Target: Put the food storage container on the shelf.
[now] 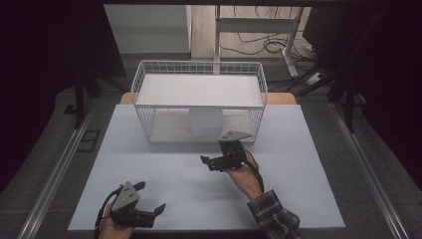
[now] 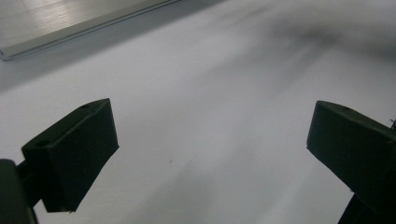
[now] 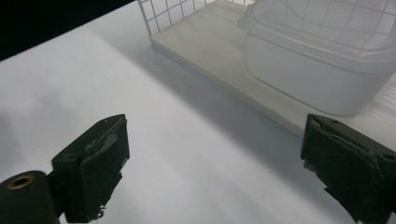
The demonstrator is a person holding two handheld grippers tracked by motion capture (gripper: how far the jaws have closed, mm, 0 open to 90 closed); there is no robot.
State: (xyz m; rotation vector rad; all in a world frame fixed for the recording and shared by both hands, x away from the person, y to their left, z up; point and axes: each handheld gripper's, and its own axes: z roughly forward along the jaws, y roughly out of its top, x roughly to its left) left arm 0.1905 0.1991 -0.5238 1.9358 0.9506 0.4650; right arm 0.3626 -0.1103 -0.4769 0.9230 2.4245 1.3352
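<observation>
A white wire rack (image 1: 199, 64) with two shelves stands at the back of the white table top (image 1: 164, 174). On its lower shelf (image 3: 210, 37) sits a translucent plastic container (image 1: 205, 124) with a lid. My right gripper (image 1: 213, 152) hovers just in front of the rack, held by a hand in a plaid sleeve. In the right gripper view its jaws stand wide apart (image 3: 215, 149) with nothing between them, and the container (image 3: 317, 70) lies ahead to the right. My left gripper (image 1: 152, 195) rests near the front left of the table, open and empty (image 2: 210, 140).
A metal rail (image 1: 54, 169) runs along the left side of the table, and another runs along the right. Behind the rack are a white frame and loose cables (image 1: 259, 45) on the floor. Dark curtains flank both sides.
</observation>
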